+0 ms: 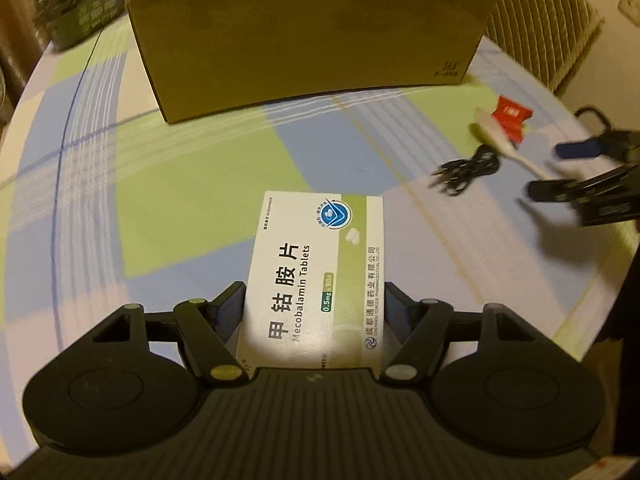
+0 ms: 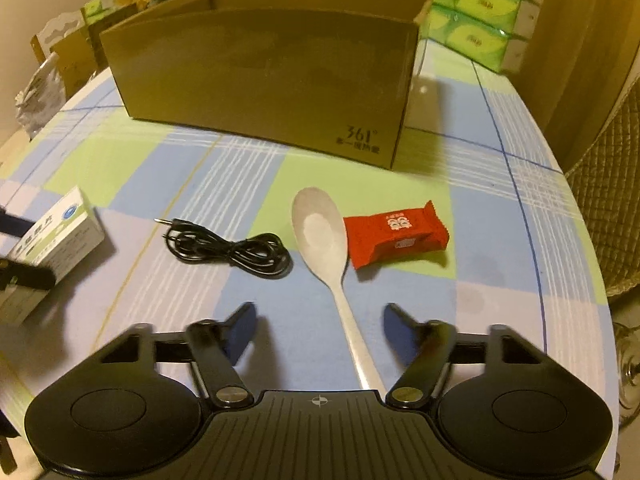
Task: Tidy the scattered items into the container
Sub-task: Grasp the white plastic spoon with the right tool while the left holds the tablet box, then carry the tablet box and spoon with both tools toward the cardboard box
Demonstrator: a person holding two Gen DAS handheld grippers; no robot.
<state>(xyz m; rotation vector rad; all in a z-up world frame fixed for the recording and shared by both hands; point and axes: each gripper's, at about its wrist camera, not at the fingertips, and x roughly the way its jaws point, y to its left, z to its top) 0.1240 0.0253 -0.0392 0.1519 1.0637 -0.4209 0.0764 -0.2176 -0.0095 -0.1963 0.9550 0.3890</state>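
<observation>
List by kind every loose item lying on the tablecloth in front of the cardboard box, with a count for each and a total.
Medicine box, between the left gripper's fingers: 1
Black cable: 1
White spoon, its handle between the right gripper's open fingers: 1
Red snack packet: 1
Total: 4

My spoon's [image 2: 320,236] handle end hides under my right gripper [image 2: 320,322]; my medicine box [image 1: 316,280] bottom hides behind my left gripper [image 1: 314,304].

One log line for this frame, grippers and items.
left gripper: shut on pill box | right gripper: open around spoon handle | cable, candy: on table | carton: waiting
</observation>
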